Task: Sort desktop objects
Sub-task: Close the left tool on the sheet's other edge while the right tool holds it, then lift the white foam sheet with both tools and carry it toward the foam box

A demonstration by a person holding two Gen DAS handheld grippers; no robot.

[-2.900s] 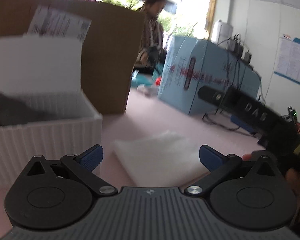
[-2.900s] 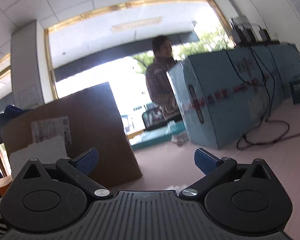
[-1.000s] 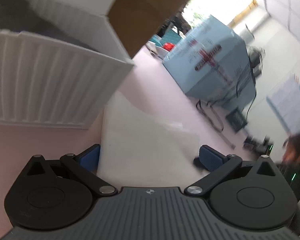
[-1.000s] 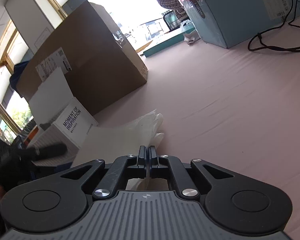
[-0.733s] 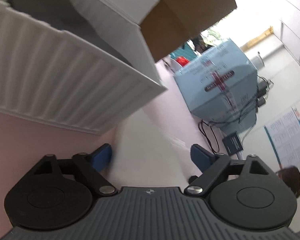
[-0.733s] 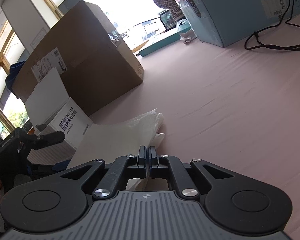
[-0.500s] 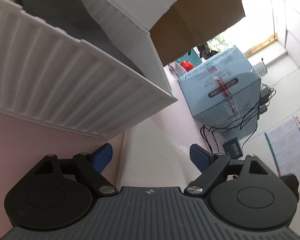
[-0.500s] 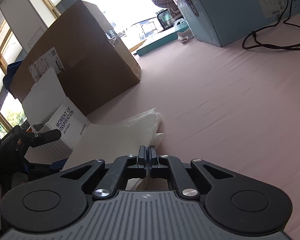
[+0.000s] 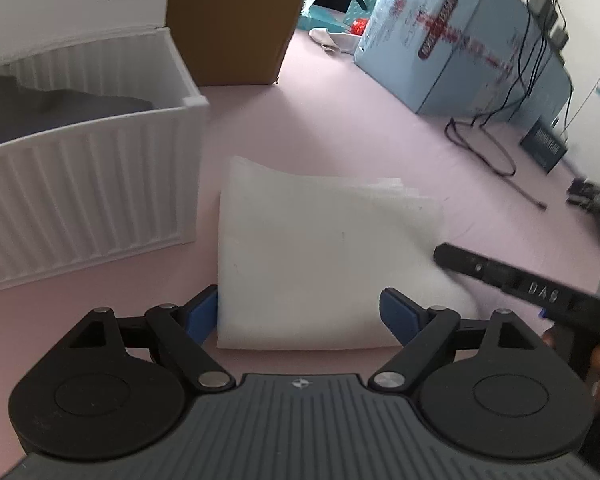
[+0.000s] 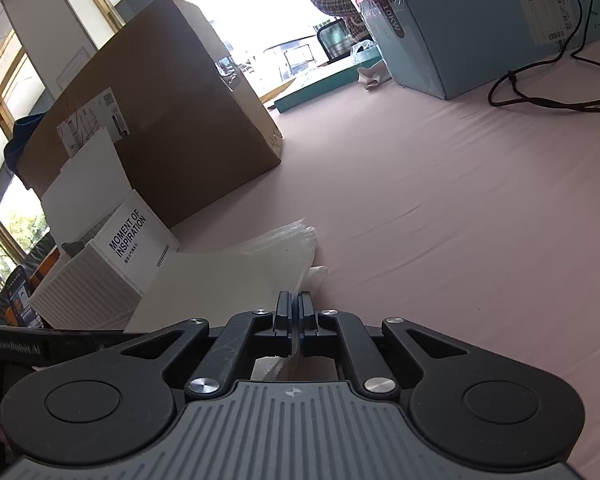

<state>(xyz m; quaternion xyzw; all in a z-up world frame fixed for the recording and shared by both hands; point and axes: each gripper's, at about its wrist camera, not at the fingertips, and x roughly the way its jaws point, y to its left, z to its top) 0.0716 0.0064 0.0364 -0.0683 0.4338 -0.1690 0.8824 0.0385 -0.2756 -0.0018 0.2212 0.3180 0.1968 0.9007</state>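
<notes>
1. Left gripper [image 9: 300, 314] has its two blue-padded fingers spread wide apart, one on each side of the near edge of the white foam bag [image 9: 320, 256]; they hold nothing.
2. Right gripper [image 10: 295, 314] has its fingers pressed together on a thin edge of the same white foam bag [image 10: 228, 280], on its right side.
3. The bag lies flat on the pink table [image 9: 340, 128], just beside the white ribbed box [image 9: 92, 184], which stands to its left.
4. A dark cloth [image 9: 52, 104] lies inside this box.
5. A brown cardboard box [image 10: 172, 128] stands behind, and a light blue carton [image 9: 460, 40] is far at the right, with black cables [image 9: 488, 148] near it.
</notes>
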